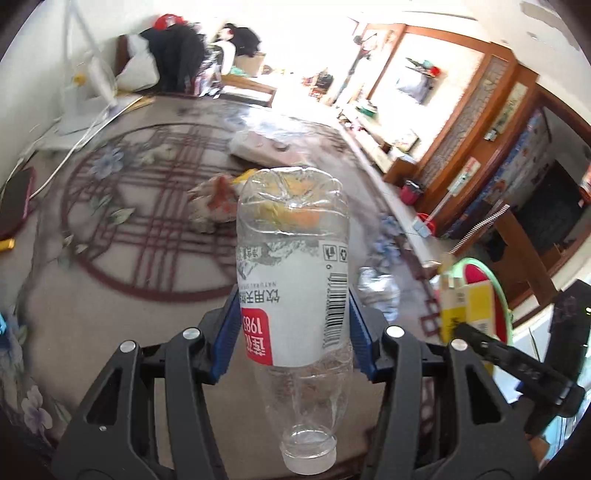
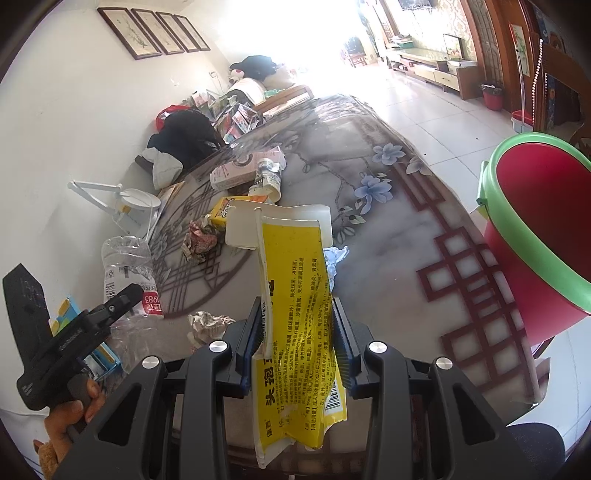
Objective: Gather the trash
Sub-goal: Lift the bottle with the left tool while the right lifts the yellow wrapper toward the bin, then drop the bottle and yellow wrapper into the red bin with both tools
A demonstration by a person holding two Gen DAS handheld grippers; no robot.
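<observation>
jaws of your left gripper [image 1: 293,325] clamp an empty plastic water bottle [image 1: 293,266], neck toward you; your right gripper [image 2: 299,336] pinches a flattened yellow box [image 2: 295,321]. beyond: crumpled wrappers [image 2: 199,242] on the floral tablecloth [image 2: 388,229], red bucket [image 2: 546,236] at its edge.

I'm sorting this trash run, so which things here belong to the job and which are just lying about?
Job: plastic bottle in left gripper; yellow box in right gripper; red bucket; crumpled paper.
Lying about: desk lamp; framed pictures.
</observation>
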